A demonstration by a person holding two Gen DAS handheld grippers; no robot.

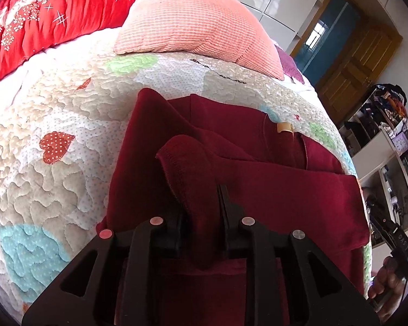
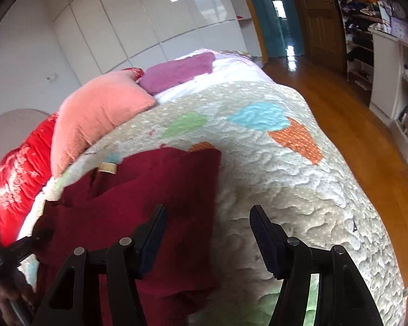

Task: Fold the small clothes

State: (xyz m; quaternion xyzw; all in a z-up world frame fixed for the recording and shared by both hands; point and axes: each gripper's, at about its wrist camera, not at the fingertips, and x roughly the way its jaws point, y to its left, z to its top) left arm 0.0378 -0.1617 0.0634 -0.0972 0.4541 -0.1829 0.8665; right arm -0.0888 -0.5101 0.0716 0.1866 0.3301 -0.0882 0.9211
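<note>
A dark red garment (image 1: 272, 176) lies on the quilted bed, with a tan neck label (image 1: 284, 127). My left gripper (image 1: 201, 198) is shut on a cuffed sleeve (image 1: 182, 160) of the garment and holds it over the body of the garment. In the right wrist view the garment (image 2: 149, 190) lies at the left and my right gripper (image 2: 208, 217) is open and empty above its right edge. The right gripper also shows at the far right of the left wrist view (image 1: 394, 241).
A patchwork quilt (image 1: 54, 108) covers the bed. A pink pillow (image 1: 193, 19), a red blanket (image 1: 40, 19) and a purple towel (image 2: 176, 73) lie at the head. The bed edge drops to a wooden floor (image 2: 367, 135). Shelves (image 2: 394, 68) stand at the right.
</note>
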